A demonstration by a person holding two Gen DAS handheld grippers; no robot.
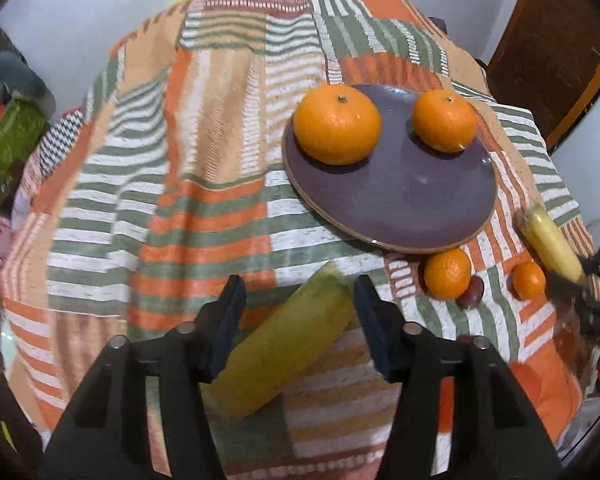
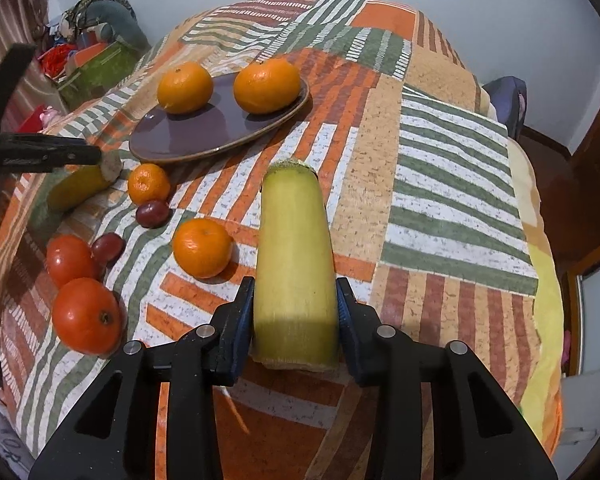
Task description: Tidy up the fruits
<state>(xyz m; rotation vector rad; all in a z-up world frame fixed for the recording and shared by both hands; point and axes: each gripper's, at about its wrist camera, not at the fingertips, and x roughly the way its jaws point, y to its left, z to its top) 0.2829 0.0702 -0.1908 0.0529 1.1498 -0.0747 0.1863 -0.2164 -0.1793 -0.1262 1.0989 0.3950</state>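
While the left wrist view looks down over a striped patchwork cloth [image 1: 140, 208], the left gripper [image 1: 298, 300] hangs with its jaws wide apart above a yellow-green cut stalk piece [image 1: 288, 344] that lies slantwise on the cloth between and below the fingers; no pad touches it as far as I can tell. Beyond it a purple plate [image 1: 400, 200] carries two large oranges [image 1: 337, 124], apart from each other near the far rim. Just off the plate's near edge sit a small orange [image 1: 447, 273] and a dark plum [image 1: 471, 294] touching it, with another small orange [image 1: 528, 280] further right. At the right edge the right gripper [image 1: 580, 280] shows blurred on a second stalk piece [image 1: 550, 240]. From the right wrist view, the right gripper [image 2: 296, 314] has its blue pads [image 2: 242, 320] pressed against both sides of that second stalk piece [image 2: 294, 260], which points away from the camera. To the left lie a small orange [image 2: 202, 247], two plums [image 2: 152, 213], two red tomatoes [image 2: 86, 316], and the plate [image 2: 204, 128] with both oranges. The left gripper [image 2: 40, 152] reaches in over the first stalk piece [image 2: 80, 184].
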